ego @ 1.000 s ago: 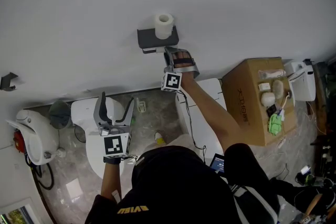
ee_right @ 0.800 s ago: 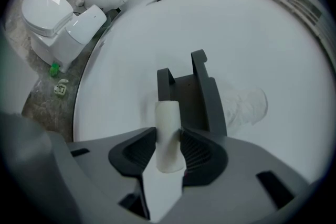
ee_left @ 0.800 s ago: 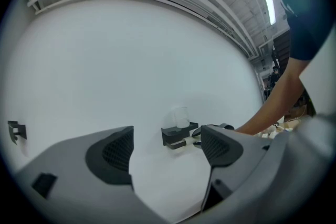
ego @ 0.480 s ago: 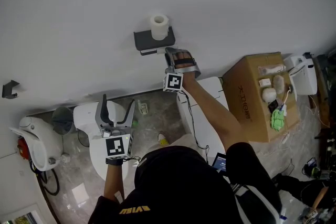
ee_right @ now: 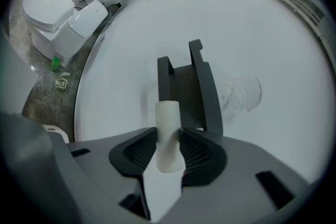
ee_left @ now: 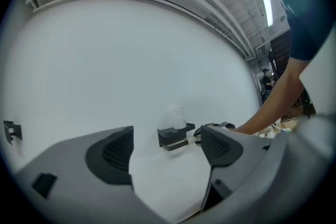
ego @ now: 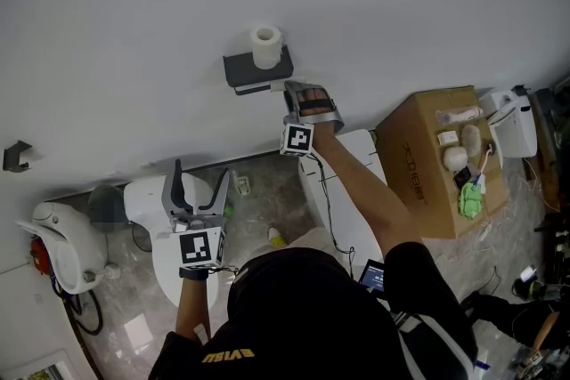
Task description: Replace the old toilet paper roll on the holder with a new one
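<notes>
A dark grey holder [ego: 242,69] is fixed to the white wall, with a full white roll [ego: 265,45] standing upright on its top shelf. My right gripper [ego: 289,88] is at the holder's right end, shut on a bare white cardboard core [ee_right: 168,131] with a scrap of paper hanging under it. In the right gripper view the holder's arms [ee_right: 202,86] lie just past the core, and the full roll [ee_right: 242,94] is to the right. My left gripper [ego: 197,184] is held low and left over the toilet, open and empty, facing the holder [ee_left: 172,136].
A white toilet [ego: 147,200] stands below the left gripper, with another white fixture [ego: 58,231] at far left. A cardboard box [ego: 414,165] carrying small items stands at the right. A small dark bracket [ego: 13,156] is on the wall at left.
My right gripper, with the core in it, has edged slightly to the right, away from the holder. The left gripper has stayed where it was.
</notes>
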`<state>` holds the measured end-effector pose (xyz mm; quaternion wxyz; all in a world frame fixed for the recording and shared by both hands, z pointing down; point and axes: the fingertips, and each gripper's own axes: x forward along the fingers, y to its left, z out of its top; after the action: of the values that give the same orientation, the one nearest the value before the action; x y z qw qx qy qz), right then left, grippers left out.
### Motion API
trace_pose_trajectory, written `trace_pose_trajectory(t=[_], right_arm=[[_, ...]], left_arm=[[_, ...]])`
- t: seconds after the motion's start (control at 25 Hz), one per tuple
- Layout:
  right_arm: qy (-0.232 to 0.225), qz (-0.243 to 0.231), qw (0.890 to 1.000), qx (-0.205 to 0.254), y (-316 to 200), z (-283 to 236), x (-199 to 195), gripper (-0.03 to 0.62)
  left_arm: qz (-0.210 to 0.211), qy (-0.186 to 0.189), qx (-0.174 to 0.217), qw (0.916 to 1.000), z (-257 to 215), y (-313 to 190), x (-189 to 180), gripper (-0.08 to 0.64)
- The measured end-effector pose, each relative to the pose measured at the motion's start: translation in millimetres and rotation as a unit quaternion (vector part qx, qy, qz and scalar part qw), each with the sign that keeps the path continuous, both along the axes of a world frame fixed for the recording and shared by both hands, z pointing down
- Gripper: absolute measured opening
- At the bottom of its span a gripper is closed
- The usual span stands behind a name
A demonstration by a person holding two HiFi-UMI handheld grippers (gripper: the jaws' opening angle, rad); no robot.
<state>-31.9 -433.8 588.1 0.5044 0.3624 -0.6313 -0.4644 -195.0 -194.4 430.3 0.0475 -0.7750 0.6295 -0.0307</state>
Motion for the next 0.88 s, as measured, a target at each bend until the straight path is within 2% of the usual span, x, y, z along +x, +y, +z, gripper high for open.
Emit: trace_pose_trajectory(t=[0.32, 0.88], right_arm=[[0.004, 0.011, 1.000, 0.003, -1.6, -2.6, 15.6, 0.137], [0.011, 0.027, 1.000, 0.001, -2.6, -3.2, 40.4, 0.137]], left_arm=[[0.010, -0.018, 0.000, 0.9998, 4.1, -3.1, 2.4, 0.394], [0.022, -0.017, 0.002, 0.9996, 2.9, -8.0, 16.1, 0.394]])
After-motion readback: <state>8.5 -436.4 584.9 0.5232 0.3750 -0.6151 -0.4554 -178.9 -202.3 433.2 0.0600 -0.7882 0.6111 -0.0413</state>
